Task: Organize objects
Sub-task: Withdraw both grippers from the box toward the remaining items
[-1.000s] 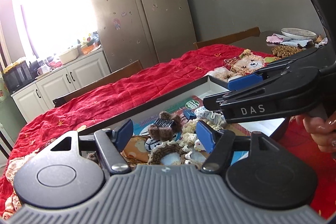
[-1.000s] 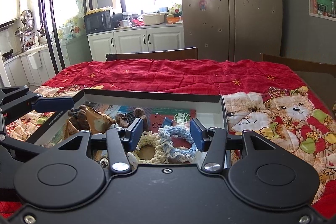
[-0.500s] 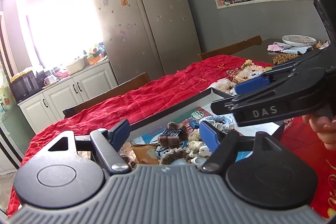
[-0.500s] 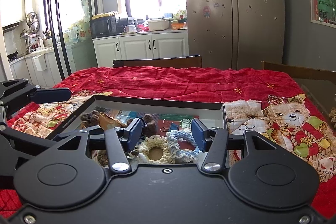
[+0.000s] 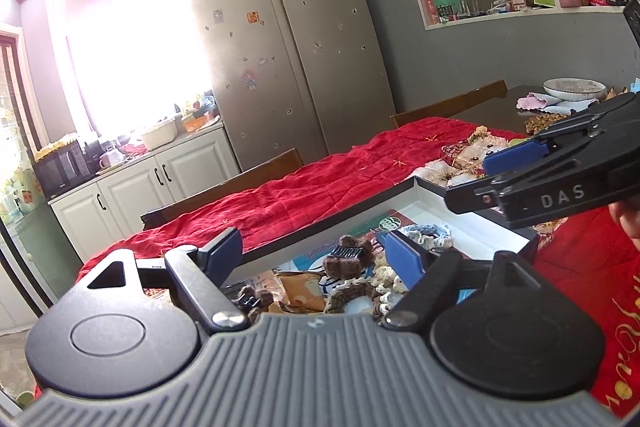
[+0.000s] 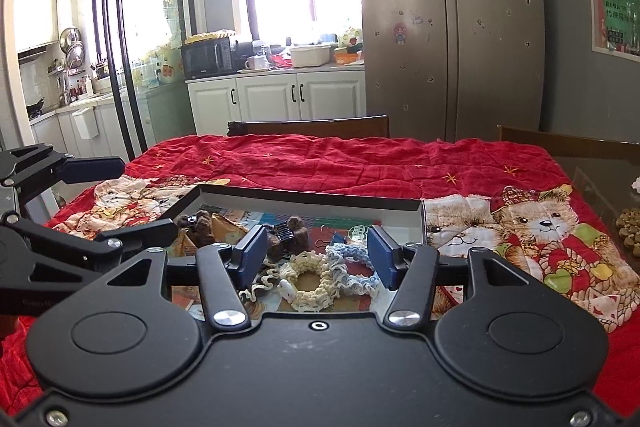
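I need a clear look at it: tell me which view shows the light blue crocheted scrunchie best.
The right wrist view: the light blue crocheted scrunchie lies in the box, close and mostly unobstructed. The left wrist view shows only a bit of it behind the left gripper's finger.

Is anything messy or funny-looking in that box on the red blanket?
Yes. Inside the shallow box the cream scrunchie, the blue scrunchie and the brown fuzzy hair clips lie jumbled in an overlapping heap, not sorted. Nothing looks broken or spilled.
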{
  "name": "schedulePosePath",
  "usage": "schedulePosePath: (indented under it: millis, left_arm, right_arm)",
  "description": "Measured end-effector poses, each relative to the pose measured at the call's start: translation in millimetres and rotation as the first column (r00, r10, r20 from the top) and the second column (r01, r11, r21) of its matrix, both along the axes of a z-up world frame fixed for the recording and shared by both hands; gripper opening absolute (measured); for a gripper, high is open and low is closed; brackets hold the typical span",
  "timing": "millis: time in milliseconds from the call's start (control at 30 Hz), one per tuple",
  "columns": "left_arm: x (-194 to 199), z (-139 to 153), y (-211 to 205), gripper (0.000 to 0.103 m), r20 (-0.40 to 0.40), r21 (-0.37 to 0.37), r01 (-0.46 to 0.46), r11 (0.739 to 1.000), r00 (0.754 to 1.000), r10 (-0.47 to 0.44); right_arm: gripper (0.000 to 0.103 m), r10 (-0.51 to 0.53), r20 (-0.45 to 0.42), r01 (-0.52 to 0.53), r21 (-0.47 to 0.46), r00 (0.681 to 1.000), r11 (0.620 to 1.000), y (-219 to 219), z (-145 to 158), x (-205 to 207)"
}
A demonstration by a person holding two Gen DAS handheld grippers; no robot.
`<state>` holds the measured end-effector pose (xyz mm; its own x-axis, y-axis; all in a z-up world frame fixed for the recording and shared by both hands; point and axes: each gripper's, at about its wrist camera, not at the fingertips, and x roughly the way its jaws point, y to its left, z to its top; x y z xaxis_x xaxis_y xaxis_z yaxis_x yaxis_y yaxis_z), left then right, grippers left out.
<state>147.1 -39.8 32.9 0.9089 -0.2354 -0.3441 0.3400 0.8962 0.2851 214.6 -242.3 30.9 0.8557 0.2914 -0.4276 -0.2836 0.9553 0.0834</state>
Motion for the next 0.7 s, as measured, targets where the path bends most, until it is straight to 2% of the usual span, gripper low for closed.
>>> schedulePosePath:
  millis: [700]
  left_arm:
    - [-27,9,32,0.089,0.008,-0.037,-0.062,0.997,0.998,0.062]
  right_arm:
    - [0.060,0.000,0.000,0.000,-0.029,1.000,1.000,-4,4,-37]
